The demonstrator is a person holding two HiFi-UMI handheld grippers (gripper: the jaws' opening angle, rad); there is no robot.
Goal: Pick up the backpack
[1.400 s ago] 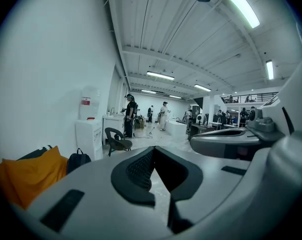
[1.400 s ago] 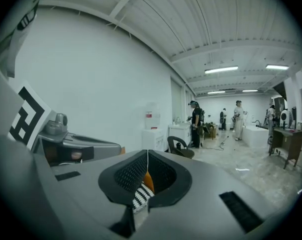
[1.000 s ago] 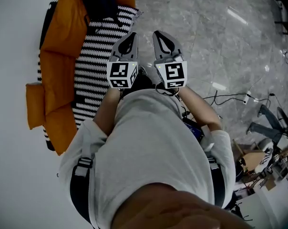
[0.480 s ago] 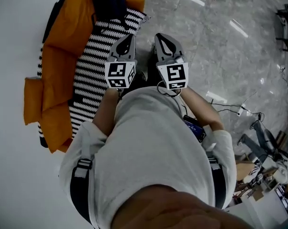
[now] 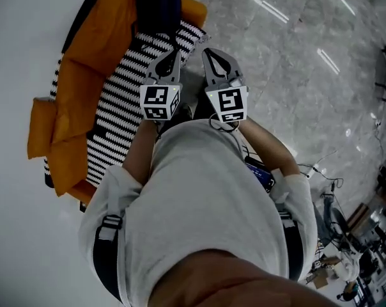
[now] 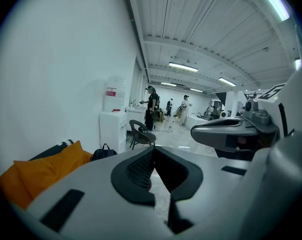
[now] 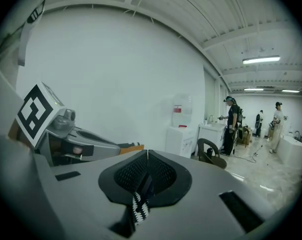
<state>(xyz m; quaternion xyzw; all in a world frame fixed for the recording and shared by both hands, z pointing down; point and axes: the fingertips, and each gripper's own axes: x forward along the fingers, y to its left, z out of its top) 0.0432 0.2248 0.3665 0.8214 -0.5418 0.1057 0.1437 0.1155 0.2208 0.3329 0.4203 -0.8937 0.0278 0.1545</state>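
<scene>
The dark backpack (image 5: pixel 158 5) sits at the far end of a sofa (image 5: pixel 126 88) covered in black-and-white zigzag cloth, against orange cushions (image 5: pixel 84 56). In the left gripper view the backpack (image 6: pixel 103 153) shows small, beyond the cushions (image 6: pixel 46 170). My left gripper (image 5: pixel 172 52) is over the sofa's edge, short of the backpack, jaws shut and empty. My right gripper (image 5: pixel 209 51) is beside it over the floor, also shut and empty. Their tips (image 6: pixel 153 149) (image 7: pixel 147 152) point along the room, and zigzag cloth shows below the right jaws.
A white wall runs along the left. A water dispenser (image 6: pixel 113 119) and a dark chair (image 6: pixel 141 134) stand beyond the sofa. Several people (image 6: pixel 152 106) work far down the room. The floor is grey marble (image 5: pixel 289 56), with cables and clutter (image 5: pixel 346 261) at the lower right.
Both grippers have moved forward together toward the sofa's far end. The backpack and sofa now lie closer in the head view. The jaws stayed shut.
</scene>
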